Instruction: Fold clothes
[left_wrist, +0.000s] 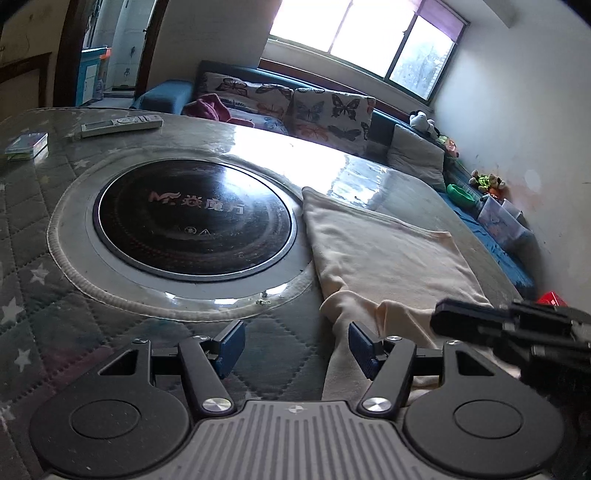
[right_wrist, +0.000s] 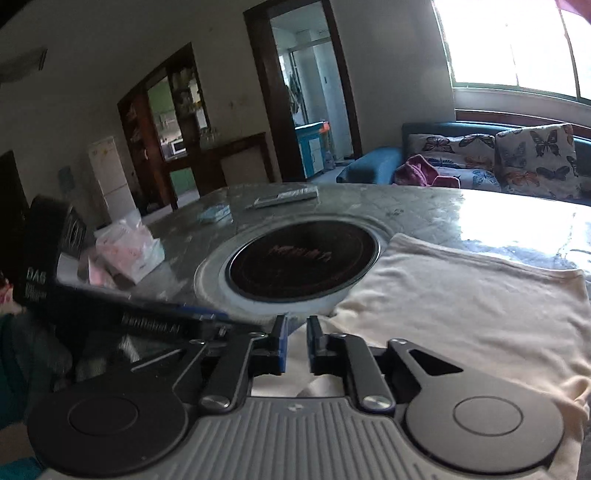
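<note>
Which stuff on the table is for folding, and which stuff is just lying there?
For folding:
- cream garment
- left gripper, open
- right gripper, slightly open, nothing between its pads

Just lying about:
- remote control
- small box
- tissue pack
- round cooktop

Cream garment, partly folded flat, near edge rumpled, beside round hob

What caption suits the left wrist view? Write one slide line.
Open left gripper at the cream garment's near edge, beside the round black cooktop.
</note>
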